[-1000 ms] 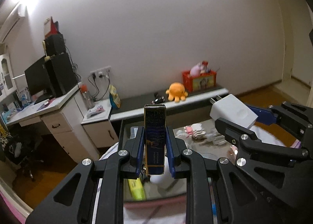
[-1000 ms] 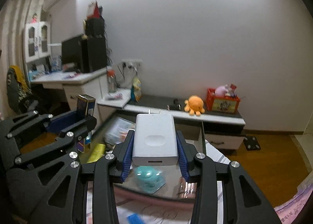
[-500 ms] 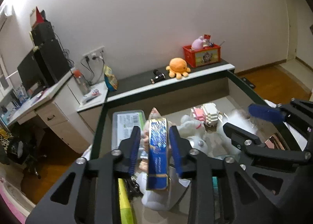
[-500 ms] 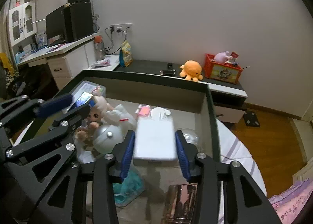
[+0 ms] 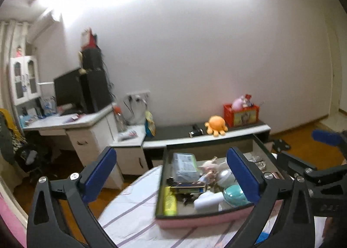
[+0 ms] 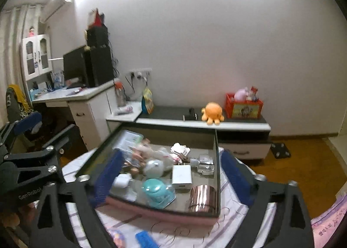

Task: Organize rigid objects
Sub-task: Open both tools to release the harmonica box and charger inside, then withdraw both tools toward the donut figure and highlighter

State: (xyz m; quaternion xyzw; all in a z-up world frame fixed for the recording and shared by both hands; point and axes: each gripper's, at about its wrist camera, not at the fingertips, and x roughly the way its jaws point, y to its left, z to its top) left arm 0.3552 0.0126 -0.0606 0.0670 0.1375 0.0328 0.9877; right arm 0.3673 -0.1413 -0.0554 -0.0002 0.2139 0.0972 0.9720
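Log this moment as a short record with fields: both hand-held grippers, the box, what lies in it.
left hand-held gripper: open, nothing between its jaws, which have just been opening
right hand-held gripper: open, nothing held, its jaws have just been opening
box: pink-sided tray on a striped cloth
white charger: lying flat in the box
dark blue slim box: lying in the box beside a yellow marker
also inside: teal round case, copper-coloured cylinder, clear glass bottle, doll
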